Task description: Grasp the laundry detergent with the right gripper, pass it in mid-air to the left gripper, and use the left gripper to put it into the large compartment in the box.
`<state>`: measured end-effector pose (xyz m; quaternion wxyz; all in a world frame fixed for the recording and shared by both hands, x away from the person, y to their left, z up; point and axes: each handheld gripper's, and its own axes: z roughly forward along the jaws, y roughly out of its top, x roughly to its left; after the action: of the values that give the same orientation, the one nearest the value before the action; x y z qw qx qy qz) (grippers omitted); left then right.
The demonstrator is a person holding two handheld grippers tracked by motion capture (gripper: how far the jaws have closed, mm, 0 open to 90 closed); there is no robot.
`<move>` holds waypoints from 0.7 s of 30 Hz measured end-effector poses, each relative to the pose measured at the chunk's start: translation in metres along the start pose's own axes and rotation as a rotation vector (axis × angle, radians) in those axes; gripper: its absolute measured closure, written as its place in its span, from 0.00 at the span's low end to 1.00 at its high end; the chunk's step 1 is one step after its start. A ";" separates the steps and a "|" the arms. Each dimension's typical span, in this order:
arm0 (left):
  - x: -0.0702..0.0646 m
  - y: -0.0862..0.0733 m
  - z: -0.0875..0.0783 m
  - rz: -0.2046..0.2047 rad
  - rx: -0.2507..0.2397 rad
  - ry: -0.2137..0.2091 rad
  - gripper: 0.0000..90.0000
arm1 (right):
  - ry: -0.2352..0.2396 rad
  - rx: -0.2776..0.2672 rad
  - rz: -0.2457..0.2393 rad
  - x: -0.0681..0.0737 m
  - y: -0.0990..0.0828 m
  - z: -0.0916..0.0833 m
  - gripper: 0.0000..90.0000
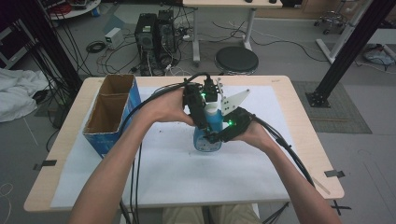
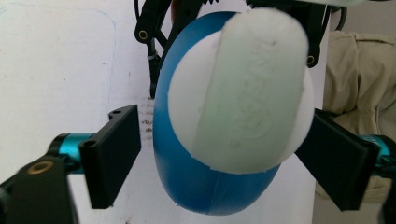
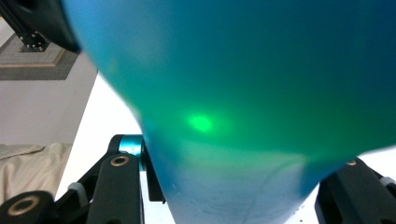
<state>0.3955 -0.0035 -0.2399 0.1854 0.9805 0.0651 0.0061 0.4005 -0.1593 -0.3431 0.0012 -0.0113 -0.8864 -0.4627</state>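
Observation:
A blue bottle (image 1: 208,140) with a white cap (image 2: 252,88) stands on the white sheet (image 1: 177,172) at the middle of the table. My right gripper (image 1: 219,135) comes in from the right and is shut on the bottle's lower body (image 3: 243,93), which spans the space between its jaws (image 3: 238,186). My left gripper (image 1: 204,100) hangs over the bottle top and points down. In the left gripper view its jaws (image 2: 229,158) straddle the cap. The left pad (image 2: 116,154) stands apart from the bottle, and the right pad (image 2: 336,163) lies close beside the cap.
An open cardboard box with blue sides (image 1: 112,112) stands at the table's left. Cables trail from both grippers toward the front edge. Beyond the table are a round stool (image 1: 236,59) and computer towers (image 1: 156,32) on the floor.

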 end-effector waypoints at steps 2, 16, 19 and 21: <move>0.000 0.000 -0.001 0.007 -0.007 0.010 0.23 | -0.002 0.000 0.001 0.000 0.000 0.000 0.52; -0.001 0.002 0.001 0.000 -0.006 0.001 0.26 | -0.008 0.004 0.003 0.000 0.000 0.001 0.52; -0.001 0.002 0.001 -0.004 -0.007 -0.001 0.27 | -0.007 0.005 0.005 0.000 0.000 0.001 0.52; 0.000 0.003 0.001 -0.003 -0.005 -0.004 0.28 | -0.007 0.007 0.004 0.000 0.000 0.002 0.52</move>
<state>0.3958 -0.0065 -0.2398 0.1881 0.9799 0.0663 0.0043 0.4004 -0.1583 -0.3444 -0.0009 -0.0147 -0.8879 -0.4597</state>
